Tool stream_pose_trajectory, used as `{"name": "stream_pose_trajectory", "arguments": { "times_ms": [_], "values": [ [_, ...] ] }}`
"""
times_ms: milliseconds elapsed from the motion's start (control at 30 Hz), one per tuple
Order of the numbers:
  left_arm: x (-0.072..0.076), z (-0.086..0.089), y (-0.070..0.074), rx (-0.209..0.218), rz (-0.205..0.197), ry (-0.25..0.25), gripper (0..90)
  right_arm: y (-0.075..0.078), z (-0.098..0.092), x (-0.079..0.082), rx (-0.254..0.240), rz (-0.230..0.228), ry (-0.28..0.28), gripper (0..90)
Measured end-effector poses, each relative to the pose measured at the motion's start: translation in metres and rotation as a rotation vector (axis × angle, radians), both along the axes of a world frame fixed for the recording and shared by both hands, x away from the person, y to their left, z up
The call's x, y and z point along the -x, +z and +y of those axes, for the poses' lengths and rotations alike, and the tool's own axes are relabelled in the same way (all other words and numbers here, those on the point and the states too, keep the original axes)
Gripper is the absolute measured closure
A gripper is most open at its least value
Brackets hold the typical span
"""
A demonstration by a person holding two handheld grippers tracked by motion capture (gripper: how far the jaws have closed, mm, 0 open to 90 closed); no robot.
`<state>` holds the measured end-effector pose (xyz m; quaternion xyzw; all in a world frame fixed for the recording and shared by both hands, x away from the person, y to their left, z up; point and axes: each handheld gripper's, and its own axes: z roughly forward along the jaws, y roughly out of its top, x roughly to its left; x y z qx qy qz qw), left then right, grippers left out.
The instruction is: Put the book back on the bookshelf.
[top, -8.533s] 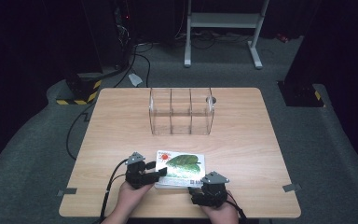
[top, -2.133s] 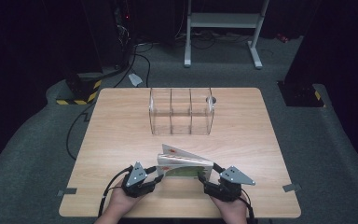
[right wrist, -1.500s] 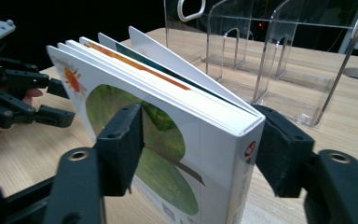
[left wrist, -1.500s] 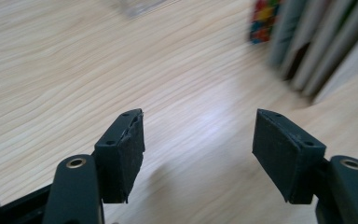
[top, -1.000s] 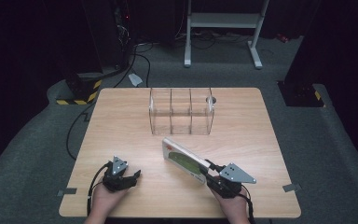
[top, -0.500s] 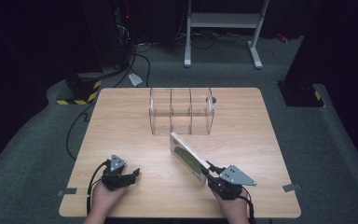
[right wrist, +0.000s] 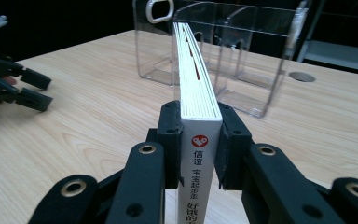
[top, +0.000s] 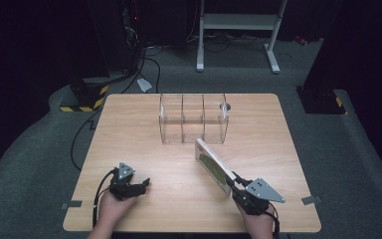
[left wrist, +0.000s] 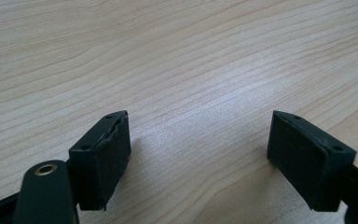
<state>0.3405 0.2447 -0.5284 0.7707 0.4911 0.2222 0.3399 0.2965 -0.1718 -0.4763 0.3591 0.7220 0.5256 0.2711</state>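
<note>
right tongs [right wrist: 198, 140] clamp book [right wrist: 193, 88] spine, upright | clear rack [top: 193, 118] just ahead, empty: insertion pending | left tongs [left wrist: 198, 154] agape, idle over table [top: 144, 144]

The book's [right wrist: 199, 140] white spine carries a red round logo at twelve o'clock, then vertical Chinese characters: 信谊, below them 宝宝起步走, then 好饿的.

So the book [top: 214, 167] was lying flat near the front edge with both grippers on it; now only the right gripper [top: 235, 182] has it, up on edge and carried toward the clear organizer [top: 193, 118]. Left gripper [top: 142, 184] let go, moved off left, jaws apart.
</note>
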Motion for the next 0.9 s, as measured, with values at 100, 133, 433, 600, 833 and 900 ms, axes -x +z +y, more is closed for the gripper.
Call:
{"name": "stream_pose_trajectory", "arguments": {
  "times_ms": [100,133,433,600,833,900],
  "values": [
    [-0.001,0.0,0.0,0.001,-0.001,0.003,21.1,0.0,-0.006,0.001,0.004,-0.004,-0.032,74.4],
    [-0.001,0.0,0.0,0.004,0.001,0.004,21.0,0.0,-0.008,0.001,0.003,-0.004,-0.043,74.5],
    [-0.001,0.0,0.0,0.003,0.0,0.004,20.7,0.0,-0.019,0.0,-0.018,0.008,-0.112,74.0],
    [-0.001,0.0,0.0,0.002,0.0,0.006,20.7,0.0,-0.016,-0.001,-0.023,0.014,-0.129,73.1],
    [-0.001,0.0,0.0,0.002,0.0,0.006,20.7,0.001,-0.013,-0.002,-0.021,0.024,-0.145,71.0],
    [-0.001,0.0,0.0,0.003,0.0,0.006,20.7,0.0,-0.01,-0.003,-0.018,0.033,-0.155,69.3]
  ]
}}
